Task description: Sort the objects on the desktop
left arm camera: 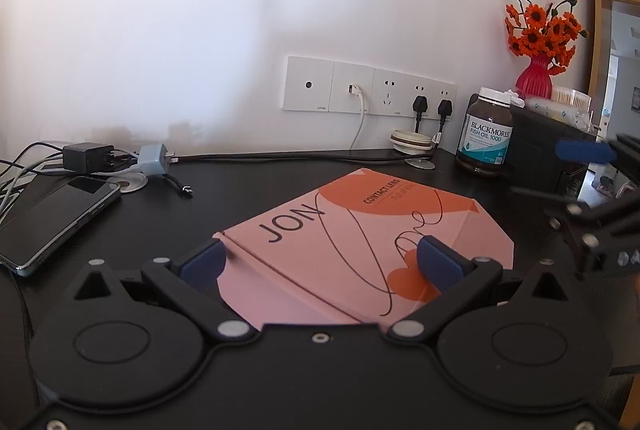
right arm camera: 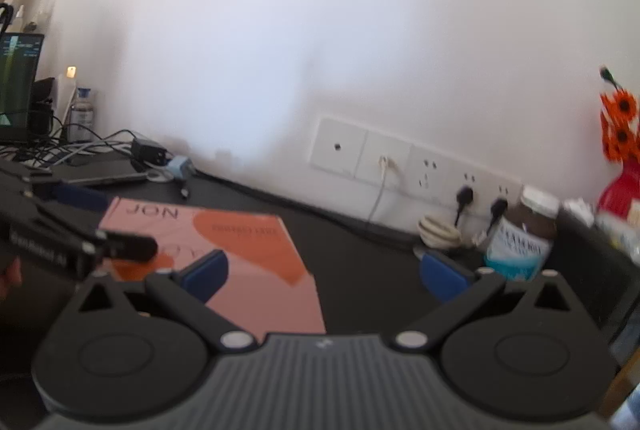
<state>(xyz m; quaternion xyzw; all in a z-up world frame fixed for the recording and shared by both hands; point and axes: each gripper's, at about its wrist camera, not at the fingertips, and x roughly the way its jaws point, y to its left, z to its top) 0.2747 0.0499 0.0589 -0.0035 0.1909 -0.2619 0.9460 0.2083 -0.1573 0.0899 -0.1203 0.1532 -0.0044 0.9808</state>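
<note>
From the left wrist view, the left gripper point(left arm camera: 320, 262) is hovering low over the flat pink-and-orange cardboard contact-lens box point(left arm camera: 360, 230), with its 2 blue-padded fingers point(left arm camera: 436, 262) spread wide and holding nothing. The box is lying flat near the front of the black desk point(left arm camera: 240, 190), at an angle to the wall. Its near edge is sitting between the fingers, though whether the pads are touching it cannot be told. To take it well, I judge the fingers would need to come down over a thin edge and close squarely, since a flat box offers little height to pinch. The right gripper point(left arm camera: 588, 158) is showing blurred at the right edge.

Around it, a dark smartphone point(left arm camera: 60, 222) is lying to the left beside a black charger brick point(left arm camera: 86, 157) and a pale blue plug adapter point(left arm camera: 154, 159) among loose cables. A brown fish-oil bottle with a white cap point(left arm camera: 486, 134) is standing at the right rear, just beside a black box point(left arm camera: 548, 146), with a red vase of orange flowers point(left arm camera: 534, 78) behind.

From the right wrist view, which is blurred, the right gripper point(right arm camera: 324, 272) is also standing wide open and empty, aimed between the contact-lens box point(right arm camera: 248, 262) and the bottle point(right arm camera: 520, 234). The left gripper point(right arm camera: 80, 234) is reaching over the box's left part, so the 2 tools are crowding each other there.
</note>
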